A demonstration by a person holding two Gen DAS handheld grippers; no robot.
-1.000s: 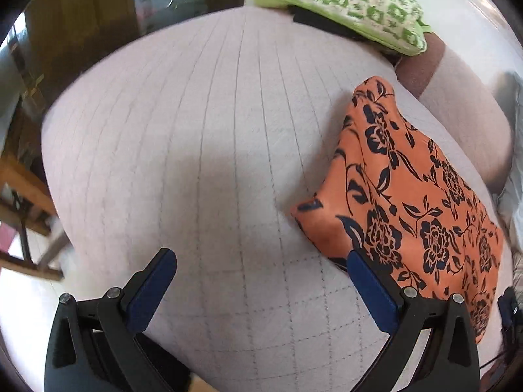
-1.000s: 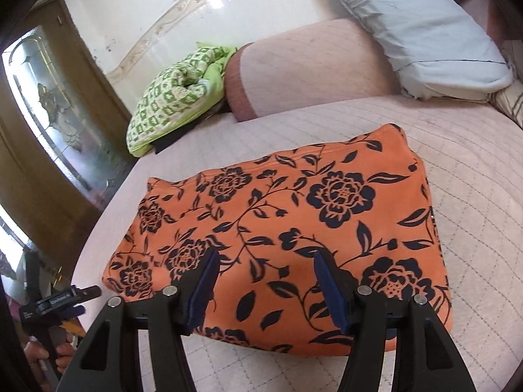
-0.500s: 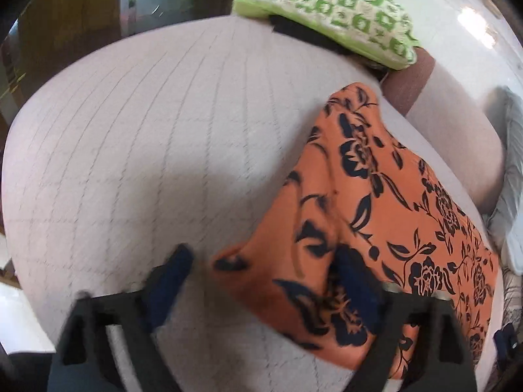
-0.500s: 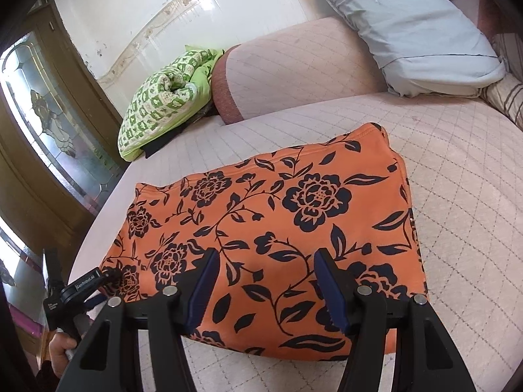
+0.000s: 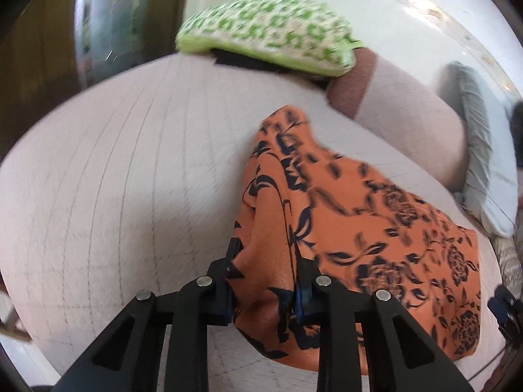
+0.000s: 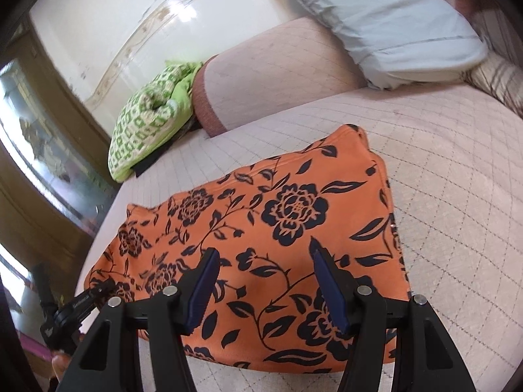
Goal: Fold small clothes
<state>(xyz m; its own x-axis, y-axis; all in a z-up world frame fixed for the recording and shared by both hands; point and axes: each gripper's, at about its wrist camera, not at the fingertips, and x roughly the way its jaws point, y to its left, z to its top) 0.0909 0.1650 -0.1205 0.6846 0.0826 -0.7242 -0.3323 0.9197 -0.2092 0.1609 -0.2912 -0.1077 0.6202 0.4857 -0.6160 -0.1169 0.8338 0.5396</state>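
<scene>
An orange garment with a black flower print (image 6: 278, 202) lies flat on a pale quilted bed cover (image 6: 457, 163). In the left wrist view its near left corner (image 5: 261, 245) is bunched up between the blue pads of my left gripper (image 5: 266, 271), whose jaws are closing and press the cloth from both sides. That same gripper shows at the garment's left corner in the right wrist view (image 6: 81, 303). My right gripper (image 6: 265, 261) hovers over the garment's near edge, open, with only flat cloth below its fingers.
A green patterned cushion (image 5: 268, 32) lies at the far end of the bed beside a pink bolster (image 6: 278, 75). A light blue pillow (image 6: 392, 26) leans at the back right. Dark wooden furniture with glass (image 6: 49, 163) stands to the left. The quilted cover (image 5: 114, 179) left of the garment is bare.
My left gripper slid right onto the garment's corner and its jaws narrowed from wide apart to pinching the bunched cloth. The right gripper drifted slightly over the near edge, jaws unchanged.
</scene>
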